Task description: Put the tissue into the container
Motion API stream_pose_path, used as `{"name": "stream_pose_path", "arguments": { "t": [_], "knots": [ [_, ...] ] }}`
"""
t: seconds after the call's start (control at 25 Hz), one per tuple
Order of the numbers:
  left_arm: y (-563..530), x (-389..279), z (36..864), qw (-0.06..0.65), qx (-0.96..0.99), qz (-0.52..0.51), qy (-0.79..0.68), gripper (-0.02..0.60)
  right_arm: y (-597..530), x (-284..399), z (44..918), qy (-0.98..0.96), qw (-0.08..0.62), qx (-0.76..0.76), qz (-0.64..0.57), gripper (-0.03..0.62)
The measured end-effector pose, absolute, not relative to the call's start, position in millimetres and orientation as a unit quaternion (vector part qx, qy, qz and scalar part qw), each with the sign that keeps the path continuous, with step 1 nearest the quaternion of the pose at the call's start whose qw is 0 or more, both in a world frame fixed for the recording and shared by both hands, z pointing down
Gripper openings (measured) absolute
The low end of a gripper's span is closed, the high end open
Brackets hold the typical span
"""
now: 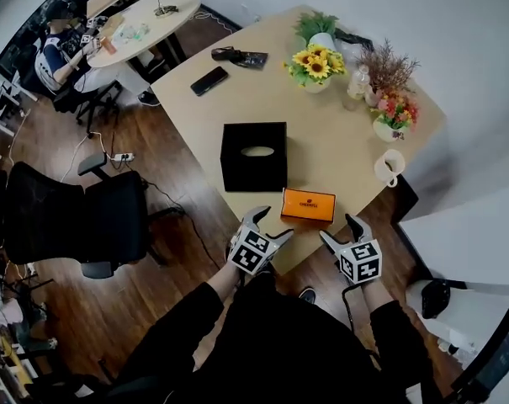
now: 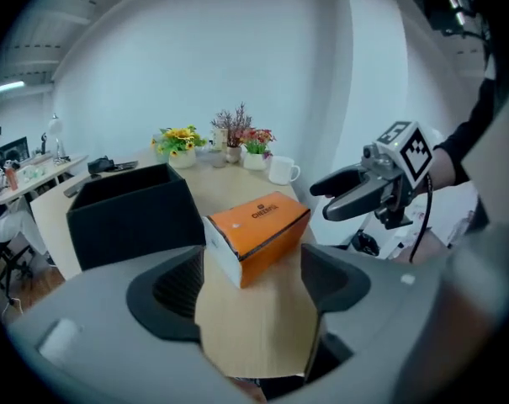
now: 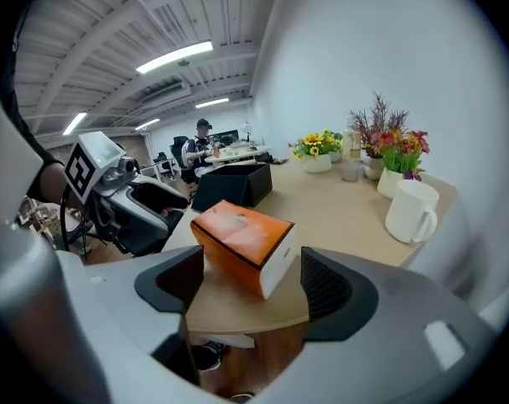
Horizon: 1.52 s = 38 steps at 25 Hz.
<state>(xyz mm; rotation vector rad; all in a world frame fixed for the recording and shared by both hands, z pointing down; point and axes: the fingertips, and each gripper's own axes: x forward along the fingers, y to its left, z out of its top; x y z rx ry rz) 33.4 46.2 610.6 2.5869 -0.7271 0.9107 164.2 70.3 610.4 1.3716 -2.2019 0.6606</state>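
While not yet grasping, stands at approach: left tongs (image 1: 271, 223) and right tongs (image 1: 338, 228) released, at eight and five o'clock of orange tissue box (image 1: 308, 204) on table (image 1: 338, 154). Calls for gripping it, then carrying to black container (image 1: 253, 156), ten o'clock.

The only legible wording is on the orange rectangular cardboard box (image 2: 258, 234), which lies at the near edge of the tabletop (image 1: 338, 133). A single line of small dark capitals runs across the middle of its top face. In the left gripper view it appears to read "CHEERFUL", though the last letters are uncertain. In the head view the same line is too small to read. In the right gripper view the box's top looks blurred and its white end (image 3: 279, 268) carries tiny marks that cannot be read.

The cubes on the left claw (image 1: 271, 222) and right claw (image 1: 338, 227) bear black-and-white square code markers, without letters or numbers.
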Motion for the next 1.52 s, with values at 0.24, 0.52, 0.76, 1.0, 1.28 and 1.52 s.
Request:
{"name": "stream_pose_path", "arguments": {
  "t": [0.24,0.52,0.76,1.0,1.28,1.52],
  "knots": [
    [30,37,627,0.164,0.915,0.311,-0.199,0.286,60,170,620,-0.782,0.224,0.502,0.292,0.318],
    [30,37,633,0.210,0.919,0.291,-0.164,0.138,61,172,632,-0.767,0.223,0.494,0.343,0.201],
    [25,49,636,0.206,0.912,0.311,-0.168,0.063,46,174,631,-0.781,0.210,0.478,0.344,0.090],
    [28,41,620,0.205,0.898,0.333,-0.200,0.048,47,165,610,-0.796,0.214,0.447,0.348,0.069],
    [23,22,589,0.196,0.895,0.313,-0.250,0.046,39,146,575,-0.819,0.207,0.427,0.322,0.063],
    [15,6,554,0.179,0.900,0.281,-0.283,0.046,20,132,540,-0.838,0.208,0.413,0.289,0.060]
  ]
}}
